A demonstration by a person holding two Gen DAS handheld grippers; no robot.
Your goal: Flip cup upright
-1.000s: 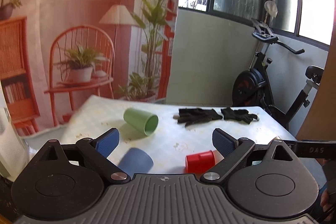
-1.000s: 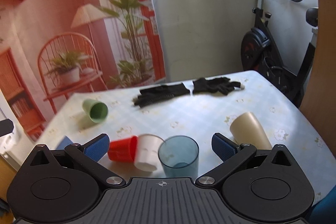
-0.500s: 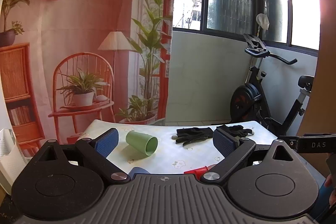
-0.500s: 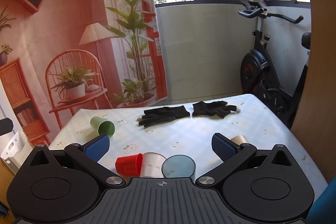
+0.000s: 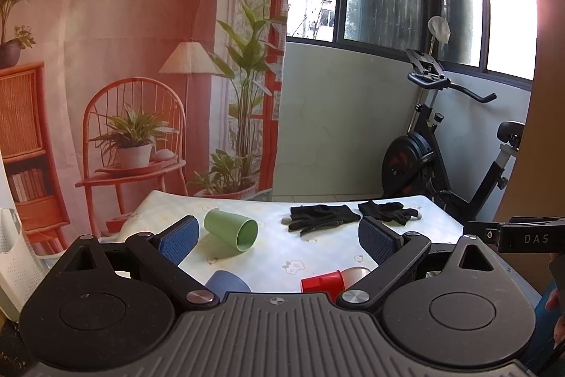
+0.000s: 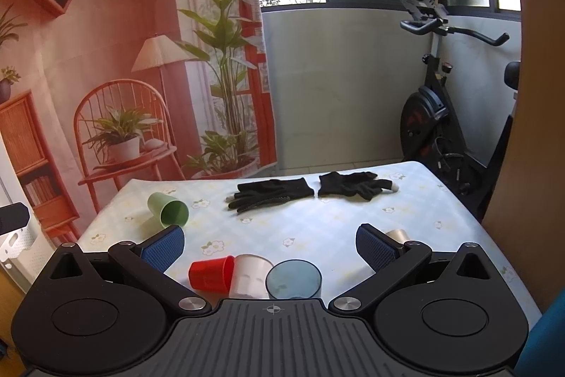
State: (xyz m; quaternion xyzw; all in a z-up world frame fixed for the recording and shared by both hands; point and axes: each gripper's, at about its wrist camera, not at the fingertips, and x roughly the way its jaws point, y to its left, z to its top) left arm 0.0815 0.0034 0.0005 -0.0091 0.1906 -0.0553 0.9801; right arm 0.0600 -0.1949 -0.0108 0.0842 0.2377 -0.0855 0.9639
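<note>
A green cup (image 5: 230, 230) lies on its side at the table's far left; it also shows in the right wrist view (image 6: 168, 210). A red cup (image 6: 209, 272) lies on its side against a white cup (image 6: 249, 275). A blue-tinted clear cup (image 6: 293, 278) stands upright at the near edge. A beige cup (image 6: 398, 234) lies behind my right finger. A blue cup (image 5: 226, 281) lies near my left gripper. My left gripper (image 5: 277, 241) and right gripper (image 6: 270, 246) are both open and empty, held above the near side of the table.
Two black gloves (image 6: 272, 193) (image 6: 349, 184) lie at the far side of the floral tablecloth (image 6: 317, 228). An exercise bike (image 6: 445, 115) stands beyond the table's right. A white basket (image 5: 17, 257) stands at the left.
Both grippers have pulled back and tilted up, so the table and cups sit lower and smaller in view. The cups have not moved. Both stay open.
</note>
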